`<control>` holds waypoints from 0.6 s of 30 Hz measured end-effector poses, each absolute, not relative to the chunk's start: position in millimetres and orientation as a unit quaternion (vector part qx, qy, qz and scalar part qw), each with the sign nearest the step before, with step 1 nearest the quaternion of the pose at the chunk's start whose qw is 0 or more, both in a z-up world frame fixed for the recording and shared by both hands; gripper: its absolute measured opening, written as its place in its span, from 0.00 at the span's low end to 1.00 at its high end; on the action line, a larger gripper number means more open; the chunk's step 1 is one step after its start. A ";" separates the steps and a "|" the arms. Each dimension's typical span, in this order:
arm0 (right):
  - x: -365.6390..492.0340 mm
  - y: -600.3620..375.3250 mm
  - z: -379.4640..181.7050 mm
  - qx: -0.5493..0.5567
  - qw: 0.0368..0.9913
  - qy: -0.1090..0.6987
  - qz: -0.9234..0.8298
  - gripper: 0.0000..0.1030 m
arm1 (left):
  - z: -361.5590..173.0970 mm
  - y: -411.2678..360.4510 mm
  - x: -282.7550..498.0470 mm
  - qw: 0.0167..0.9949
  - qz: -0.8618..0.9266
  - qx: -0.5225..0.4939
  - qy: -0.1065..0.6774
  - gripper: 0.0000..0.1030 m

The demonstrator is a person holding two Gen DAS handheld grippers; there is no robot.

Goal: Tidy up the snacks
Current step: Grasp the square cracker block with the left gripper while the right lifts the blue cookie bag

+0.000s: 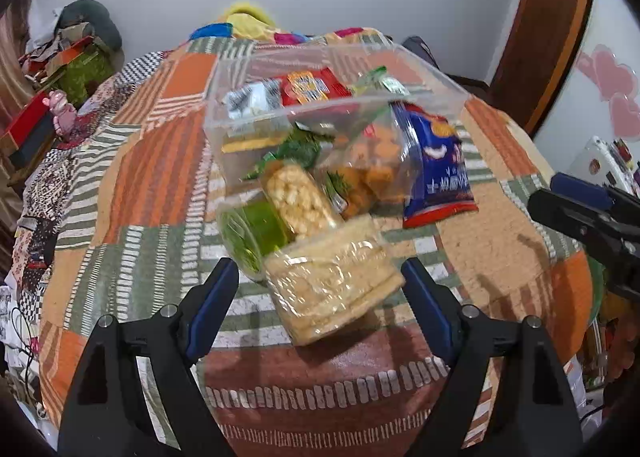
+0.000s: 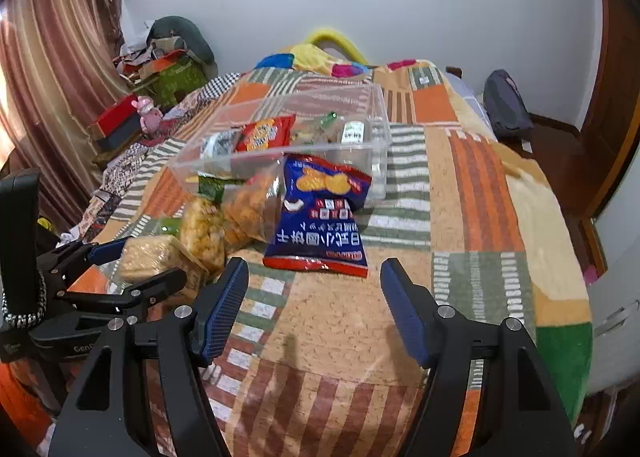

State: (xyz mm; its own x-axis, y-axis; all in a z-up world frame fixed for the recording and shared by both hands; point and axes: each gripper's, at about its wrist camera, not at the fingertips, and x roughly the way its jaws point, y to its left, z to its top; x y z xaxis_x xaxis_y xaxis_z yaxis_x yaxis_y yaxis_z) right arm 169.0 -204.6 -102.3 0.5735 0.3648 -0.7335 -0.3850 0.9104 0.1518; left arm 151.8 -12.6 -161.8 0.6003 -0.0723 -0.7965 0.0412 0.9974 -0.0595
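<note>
Cracker pack sits between the wide left gripper; right gripper, wide, faces bare quilt.

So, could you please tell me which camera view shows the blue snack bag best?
The right wrist view: the blue snack bag lies almost straight ahead of the open right tool, its printed front fully visible. In the left wrist view, the bag sits off to the right, blurred, and partly covered by a clear bag of orange snacks.
</note>
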 end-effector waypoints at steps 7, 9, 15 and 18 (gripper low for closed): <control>180.8 -197.3 -121.8 -0.014 0.875 0.432 0.217 0.66 | -167.7 -9.8 153.0 0.897 -0.045 -0.022 0.439 0.57; 185.8 -194.6 -125.8 -0.017 0.873 0.436 0.217 0.67 | -168.0 -5.0 153.4 0.897 -0.051 -0.030 0.437 0.57; 207.2 -185.5 -138.1 -0.025 0.870 0.446 0.208 0.70 | -157.8 2.6 151.7 0.901 -0.069 -0.040 0.426 0.56; 216.8 -182.7 -144.5 -0.017 0.868 0.454 0.203 0.70 | -150.2 5.4 152.1 0.905 -0.072 -0.040 0.417 0.56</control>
State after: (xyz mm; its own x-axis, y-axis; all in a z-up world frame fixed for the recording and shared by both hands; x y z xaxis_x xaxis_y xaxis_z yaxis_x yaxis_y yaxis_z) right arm 216.8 -182.7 -144.5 0.5060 0.3363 -0.7943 -0.3675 0.9171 0.1543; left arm 152.1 5.4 -150.2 0.6419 -0.1642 -0.7490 0.0973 0.9864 -0.1328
